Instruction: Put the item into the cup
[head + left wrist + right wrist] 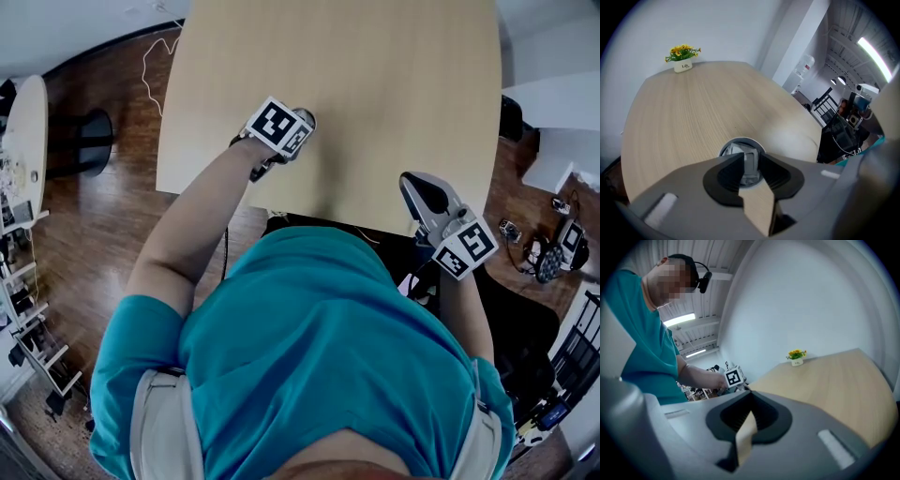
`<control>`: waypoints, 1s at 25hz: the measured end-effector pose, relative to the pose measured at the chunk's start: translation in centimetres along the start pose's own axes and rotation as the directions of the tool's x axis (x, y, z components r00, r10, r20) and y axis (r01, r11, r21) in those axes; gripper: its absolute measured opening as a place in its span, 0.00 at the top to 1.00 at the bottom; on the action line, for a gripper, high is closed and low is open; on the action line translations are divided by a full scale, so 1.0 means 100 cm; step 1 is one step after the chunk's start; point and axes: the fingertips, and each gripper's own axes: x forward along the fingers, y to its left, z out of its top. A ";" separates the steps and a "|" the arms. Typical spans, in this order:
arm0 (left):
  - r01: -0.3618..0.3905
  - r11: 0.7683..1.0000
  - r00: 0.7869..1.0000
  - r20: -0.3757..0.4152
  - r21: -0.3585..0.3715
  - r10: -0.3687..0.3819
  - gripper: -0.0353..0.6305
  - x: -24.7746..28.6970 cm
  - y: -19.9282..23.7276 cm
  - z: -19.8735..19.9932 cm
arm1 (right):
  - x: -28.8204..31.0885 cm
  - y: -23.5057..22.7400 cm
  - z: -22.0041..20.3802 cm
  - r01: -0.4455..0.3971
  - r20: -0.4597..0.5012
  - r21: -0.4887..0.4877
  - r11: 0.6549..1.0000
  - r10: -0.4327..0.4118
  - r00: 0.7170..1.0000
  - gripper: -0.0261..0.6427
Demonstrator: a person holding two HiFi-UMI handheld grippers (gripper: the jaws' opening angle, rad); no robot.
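Note:
In the left gripper view a small white-rimmed cup (740, 140) stands on the pale wooden table (693, 108), and a grey, angular item (732, 150) lies inside it. My left gripper (751, 161) points steeply down right above the cup. Its jaws stand apart, with the item showing through the gap, and the pads do not press on it. In the head view the left gripper (298, 127) is over the table's near middle. My right gripper (422, 192) hovers at the table's near right edge, jaws together, with nothing in them (751, 399).
A small white pot of yellow flowers (683, 58) sits at the table's far end, also in the right gripper view as the flower pot (796, 357). A person in a teal shirt (319, 356) stands at the near edge. Dark wooden floor and clutter (553, 248) surround the table.

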 end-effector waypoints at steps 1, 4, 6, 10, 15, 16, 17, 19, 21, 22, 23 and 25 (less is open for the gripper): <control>-0.005 1.000 1.000 0.009 0.000 0.005 0.79 -0.002 0.001 0.001 | 0.000 0.001 0.001 0.000 0.002 0.000 1.000 0.000 1.000 0.96; -0.032 0.999 0.999 0.030 0.001 0.032 0.67 -0.009 0.005 0.005 | 0.000 0.003 0.001 0.000 0.004 -0.002 1.000 0.000 1.000 0.96; -0.057 0.998 0.997 0.043 0.004 0.057 0.65 -0.012 0.007 0.008 | 0.000 0.004 0.001 -0.002 0.004 -0.004 1.000 0.002 1.000 0.96; -0.096 0.995 0.993 0.065 0.014 0.094 0.64 -0.020 0.007 0.011 | -0.004 0.005 0.002 -0.001 0.014 -0.006 1.000 0.001 1.000 0.96; -0.158 0.987 0.977 0.142 -0.018 0.159 0.64 -0.051 0.012 0.014 | -0.009 0.005 0.006 0.001 0.030 -0.009 1.000 -0.001 1.000 0.96; -0.162 0.986 0.973 0.162 -0.026 0.165 0.64 -0.060 0.010 0.014 | -0.011 0.005 0.007 0.000 0.033 -0.012 1.000 0.001 0.999 0.96; -0.162 0.986 0.969 0.185 -0.033 0.166 0.65 -0.071 0.005 0.014 | -0.014 0.004 0.009 -0.003 0.035 -0.016 1.000 0.004 0.999 0.96; -0.156 0.987 0.955 0.247 -0.049 0.163 0.66 -0.095 -0.008 0.014 | -0.020 0.003 0.013 -0.014 0.041 -0.029 0.999 0.015 0.999 0.96; -0.158 0.985 0.926 0.336 -0.076 0.174 0.71 -0.125 -0.025 0.014 | -0.030 0.003 0.019 -0.028 0.048 -0.043 0.999 0.030 0.998 0.96; -0.162 0.983 0.904 0.386 -0.092 0.185 0.75 -0.141 -0.033 0.015 | -0.035 0.003 0.021 -0.037 0.053 -0.050 0.998 0.040 0.998 0.96; -0.166 0.980 0.877 0.438 -0.106 0.196 0.79 -0.156 -0.042 0.016 | -0.041 0.003 0.023 -0.047 0.058 -0.056 0.997 0.051 0.997 0.96; -0.175 0.976 0.816 0.535 -0.128 0.217 0.84 -0.182 -0.060 0.016 | -0.051 0.002 0.025 -0.068 0.065 -0.068 0.995 0.073 0.995 0.96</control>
